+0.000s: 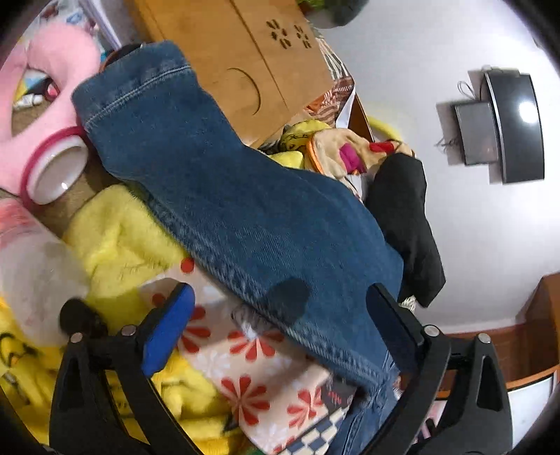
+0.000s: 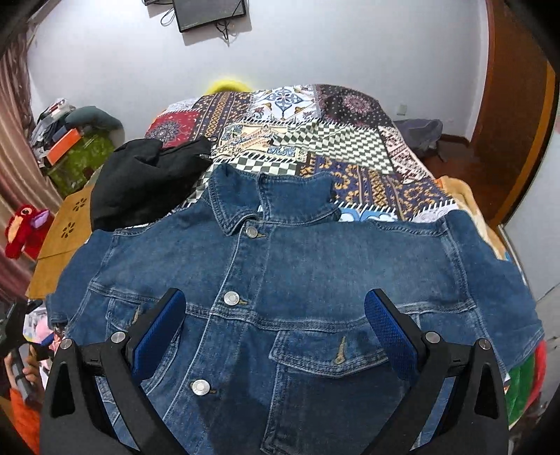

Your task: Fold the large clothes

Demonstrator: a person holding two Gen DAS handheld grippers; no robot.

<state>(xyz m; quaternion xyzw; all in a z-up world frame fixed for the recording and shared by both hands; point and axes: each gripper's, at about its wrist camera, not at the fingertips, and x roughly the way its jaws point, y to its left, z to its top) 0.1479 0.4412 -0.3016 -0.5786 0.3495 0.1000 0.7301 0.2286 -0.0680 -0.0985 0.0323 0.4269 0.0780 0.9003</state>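
Nearest you, your right hand-held gripper (image 2: pixel 274 327) hovers with jaws apart over the denim jacket (image 2: pixel 297 287), spread front-up on the bed (image 2: pixel 350 140). Your left hand-held gripper (image 1: pixel 280 318), also apart, faces a sleeve (image 1: pixel 224 196) hanging off the bed's left edge. Judging by this, folding hasn't begun; next, pinch that sleeve.

Black gripper (image 2: pixel 274 308), blue pads (image 2: pixel 388 336)

White wall (image 2: pixel 332 45) w/ dark screen (image 2: pixel 210 12) mounted; patchwork bedspread (image 2: pixel 350 140) on bed, wooden door (image 2: pixel 514 115) at right, curtain (image 2: pixel 14 140) left.
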